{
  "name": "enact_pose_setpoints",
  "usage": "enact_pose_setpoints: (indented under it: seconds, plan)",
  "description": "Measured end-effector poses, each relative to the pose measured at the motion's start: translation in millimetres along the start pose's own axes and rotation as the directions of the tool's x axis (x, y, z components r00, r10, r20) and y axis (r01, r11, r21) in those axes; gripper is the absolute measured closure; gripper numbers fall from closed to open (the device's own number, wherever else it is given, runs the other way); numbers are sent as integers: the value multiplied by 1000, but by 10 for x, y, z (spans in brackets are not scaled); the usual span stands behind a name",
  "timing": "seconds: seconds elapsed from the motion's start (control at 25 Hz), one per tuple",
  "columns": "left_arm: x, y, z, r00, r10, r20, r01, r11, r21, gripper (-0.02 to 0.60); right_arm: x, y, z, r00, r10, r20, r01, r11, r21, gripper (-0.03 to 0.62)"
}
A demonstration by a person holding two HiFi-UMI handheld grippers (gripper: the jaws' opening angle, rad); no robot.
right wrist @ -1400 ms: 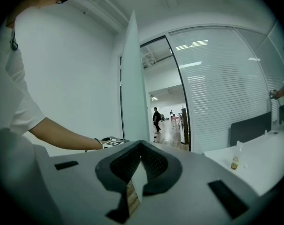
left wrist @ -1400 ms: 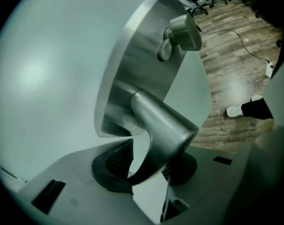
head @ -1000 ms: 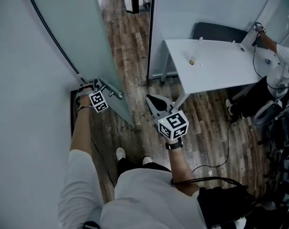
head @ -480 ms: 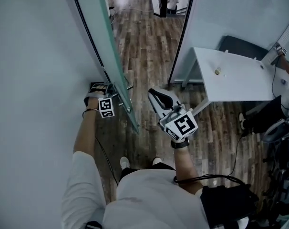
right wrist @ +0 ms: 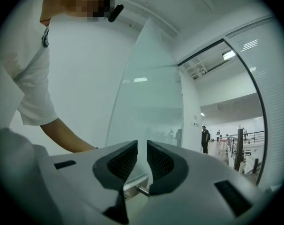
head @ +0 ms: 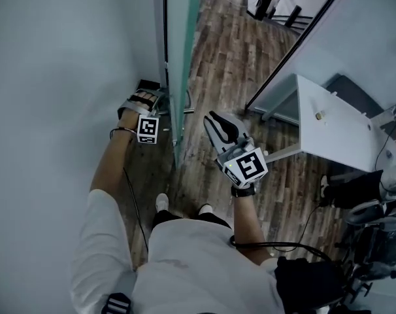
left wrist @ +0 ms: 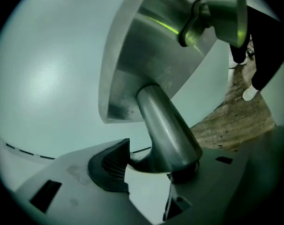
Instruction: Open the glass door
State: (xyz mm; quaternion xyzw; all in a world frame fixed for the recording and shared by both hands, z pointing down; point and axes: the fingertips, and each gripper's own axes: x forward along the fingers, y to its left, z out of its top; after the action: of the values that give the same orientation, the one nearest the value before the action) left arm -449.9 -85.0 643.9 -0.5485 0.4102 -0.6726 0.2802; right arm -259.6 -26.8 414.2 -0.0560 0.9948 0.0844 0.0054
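The frosted glass door [head: 181, 57] stands swung open, edge-on in the head view. Its metal lever handle [left wrist: 165, 125] lies between the jaws of my left gripper [left wrist: 151, 167], and both pads still touch it while the jaws are opening. In the head view the left gripper [head: 148, 91] sits on the wall side of the door. My right gripper [head: 215, 119] hovers on the other side, pointing at the door [right wrist: 146, 88]. Its jaws are opening by a narrow slit with nothing between them [right wrist: 142, 161]. The outer handle [right wrist: 137, 187] shows low behind them.
A pale wall [head: 54, 77] runs close on the left. A dark door frame [head: 296, 51] and a white desk [head: 342, 126] stand at the right, with a seated person's legs [head: 355, 188] beyond. Wooden floor [head: 231, 51] leads through the doorway. A person [right wrist: 205, 138] stands far off.
The door has swung further open towards the left wall and now shows edge-on. My left gripper went with its handle, and the right gripper moved along beside the door.
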Motion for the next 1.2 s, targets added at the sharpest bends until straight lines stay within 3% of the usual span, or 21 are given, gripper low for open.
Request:
enact_pose_setpoints:
  seconds: [0.08, 0.16, 0.2, 0.28, 0.36, 0.44, 0.48, 0.56, 0.68, 0.72, 0.8, 0.92, 1.0, 1.08, 1.2]
  plan:
    - [-144, 28, -169, 1000, -11, 14, 12, 999, -45, 392, 128, 104, 3, 999, 28, -28, -28, 1000, -11, 542]
    - [-335, 84, -478, 1000, -3, 1, 3, 992, -130, 277, 275, 219, -47, 997, 58, -60, -60, 998, -31, 528]
    - [-440, 109, -696, 1000, 10, -24, -14, 984, -180, 262, 367, 280, -110, 994, 72, -78, -76, 996, -45, 520]
    - [-658, 111, -1163, 995, 45, -91, -71, 951, -302, 262, 593, 405, -298, 988, 96, -117, -105, 992, -75, 517]
    - [-905, 46, -1531, 986, 85, -144, -141, 886, -442, 264, 849, 563, -490, 979, 122, -165, -142, 984, -111, 516]
    - [-1167, -37, -1817, 975, 124, -184, -209, 789, -578, 264, 1136, 726, -663, 961, 150, -234, -190, 969, -160, 504]
    - [-1301, -88, -1948, 969, 142, -203, -242, 725, -645, 264, 1278, 796, -761, 949, 158, -275, -215, 958, -191, 491]
    - [-1577, -229, -2173, 955, 171, -243, -297, 565, -770, 266, 1529, 924, -1005, 917, 165, -363, -269, 928, -258, 470]
    - [-2017, -461, -2363, 933, 212, -292, -344, 276, -898, 330, 1843, 1093, -1393, 858, 164, -487, -358, 871, -336, 448]
    - [-2177, -520, -2394, 923, 228, -308, -353, 191, -916, 350, 1948, 1147, -1519, 836, 163, -524, -387, 852, -352, 448]
    - [-2517, -596, -2443, 900, 261, -348, -376, 66, -924, 390, 2163, 1257, -1746, 793, 151, -590, -440, 812, -383, 448]
    - [-2917, -720, -2549, 872, 291, -394, -389, -77, -918, 426, 2486, 1404, -1906, 770, 131, -624, -466, 785, -409, 448]
    - [-3120, -833, -2596, 859, 296, -418, -391, -148, -908, 426, 2643, 1505, -1909, 765, 120, -632, -466, 780, -417, 448]
    - [-3308, -948, -2600, 847, 294, -443, -403, -190, -895, 426, 2762, 1622, -1902, 755, 99, -648, -470, 771, -430, 448]
    - [-3497, -1075, -2583, 838, 287, -464, -411, -227, -883, 426, 2955, 1790, -1871, 741, 75, -668, -474, 762, -441, 448]
